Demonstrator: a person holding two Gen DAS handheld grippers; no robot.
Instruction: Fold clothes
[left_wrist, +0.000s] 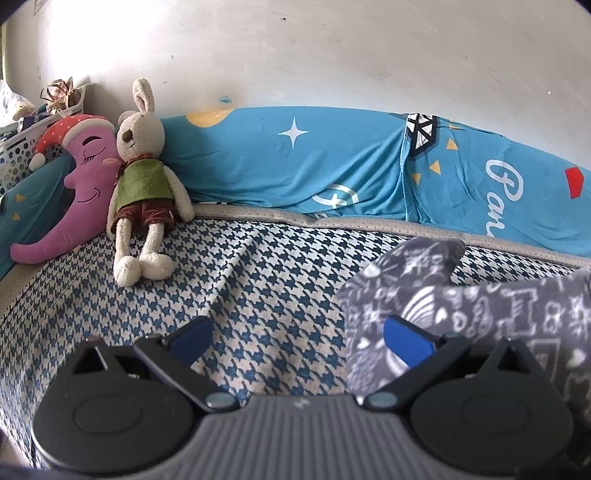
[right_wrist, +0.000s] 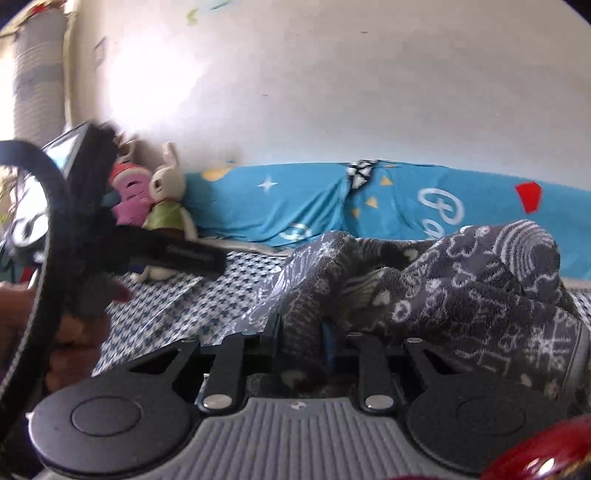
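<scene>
Right gripper (right_wrist: 301, 341) jaws pinch grey patterned garment (right_wrist: 461, 291).

We see a fuzzy grey fleece garment (right_wrist: 480, 280) with a white print, lying on a bed (left_wrist: 258, 266) under matt woven houndstooth cloth. The plush rabbit (left_wrist: 144, 177) looks nubbly. The left gripper (left_wrist: 295, 343) is matt black plastic with smooth blue pads (left_wrist: 406, 341).

left wrist: low over bed (left_wrist: 258, 266), facing wall | right wrist: same, shares plush rabbit (left_wrist: 142, 173)
</scene>
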